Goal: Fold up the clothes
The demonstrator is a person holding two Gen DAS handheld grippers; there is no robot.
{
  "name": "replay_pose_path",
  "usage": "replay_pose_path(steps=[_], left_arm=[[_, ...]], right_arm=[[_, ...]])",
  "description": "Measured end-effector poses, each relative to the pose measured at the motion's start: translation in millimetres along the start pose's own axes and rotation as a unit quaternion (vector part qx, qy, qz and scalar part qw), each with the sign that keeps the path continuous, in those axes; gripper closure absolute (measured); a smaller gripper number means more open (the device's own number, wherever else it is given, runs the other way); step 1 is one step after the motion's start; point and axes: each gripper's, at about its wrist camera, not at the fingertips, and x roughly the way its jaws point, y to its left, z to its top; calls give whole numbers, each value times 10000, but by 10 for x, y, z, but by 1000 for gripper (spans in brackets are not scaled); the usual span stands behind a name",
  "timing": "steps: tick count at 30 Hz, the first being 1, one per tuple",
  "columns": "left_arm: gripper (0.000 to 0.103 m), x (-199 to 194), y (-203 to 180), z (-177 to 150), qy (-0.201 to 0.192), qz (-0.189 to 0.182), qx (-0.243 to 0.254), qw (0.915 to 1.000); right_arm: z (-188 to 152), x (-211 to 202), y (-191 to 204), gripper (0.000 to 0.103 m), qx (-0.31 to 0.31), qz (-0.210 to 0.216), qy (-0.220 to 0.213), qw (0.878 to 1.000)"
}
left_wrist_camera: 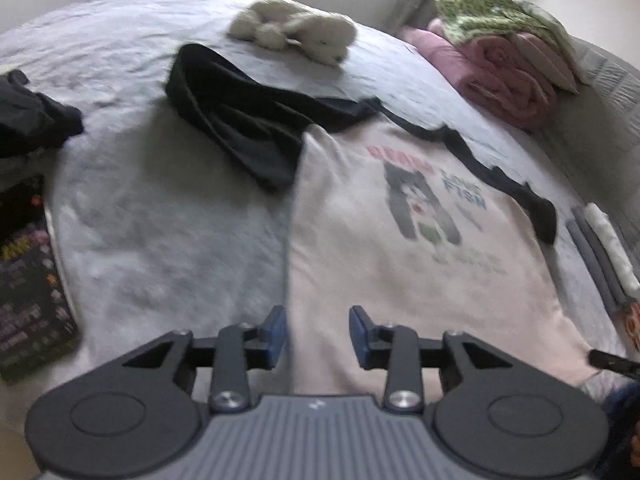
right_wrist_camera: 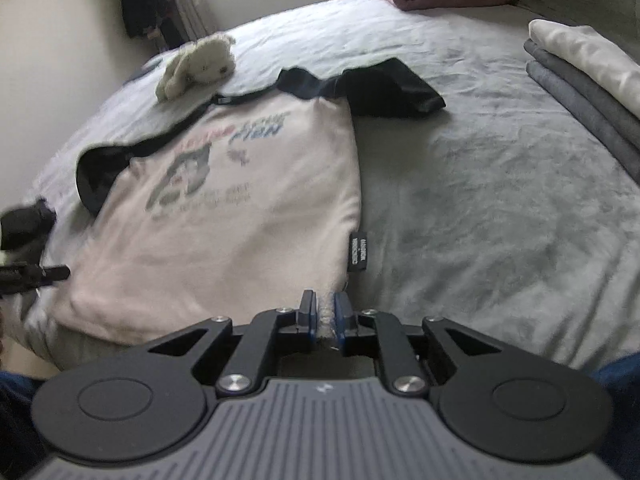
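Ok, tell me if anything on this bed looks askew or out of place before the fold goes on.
The pale pink printed T-shirt lies flat, but its black left sleeve is bunched and twisted instead of spread. A white plush toy sits on the bed just beyond the collar. Nothing looks damaged.

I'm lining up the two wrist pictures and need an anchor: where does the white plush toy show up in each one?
Left wrist view: the white plush toy lies at top centre on the bed, beyond the shirt's black sleeve.
Right wrist view: the plush toy sits upper left, just past the shirt's collar.
Shared landmark: the cat print on the pale shirt.
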Motion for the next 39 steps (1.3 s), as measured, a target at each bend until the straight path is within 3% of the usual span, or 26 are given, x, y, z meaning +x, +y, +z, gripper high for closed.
replay_pose_path(steps=[4, 9, 13, 19, 23, 25, 29, 34, 35, 37, 39], left_arm=[[63, 74, 68, 209, -76, 218, -120, 9997], [63, 278, 150, 617, -158, 842, -195, 9961], [59, 502, 219, 976, -152, 1291, -239, 9912], [54, 866, 456, 1493, 13, 1691, -756, 9827], [50, 1086, 520, 1635, 88, 2049, -754, 9758], [48, 1179, 520, 1645, 115, 2037, -733, 9762], [43, 1335, 477, 1620, 111, 2152, -605, 9746], [42, 1383, 418, 1621, 14, 2295, -444, 9723], [43, 1389, 409, 1616, -15, 2308, -401, 9722], [60, 1392, 388, 1605, -82, 2312, -297, 9724], [78, 1383, 372, 1606, -131, 2291, -241, 9730]], right_arm=[[242, 18, -92, 88, 81, -106, -229, 9996], [738, 208, -244, 88, 44, -125, -401, 9991], [1220, 556, -401, 88, 2, -222, -278, 9994], [1858, 1078, -749, 88, 237, -595, -17, 9979], [1950, 1198, -999, 82, 468, -740, -149, 9960], [1925, 1306, -1103, 65, 557, -716, -117, 9958], [1919, 1539, -1142, 64, 554, -648, 213, 9961], [1961, 1703, -969, 63, 131, -621, 272, 9976], [1955, 1742, -913, 67, -21, -720, 264, 9971], [1964, 1734, -795, 90, -317, -937, 83, 9951], [2007, 1571, -664, 93, -597, -1184, -387, 9904]])
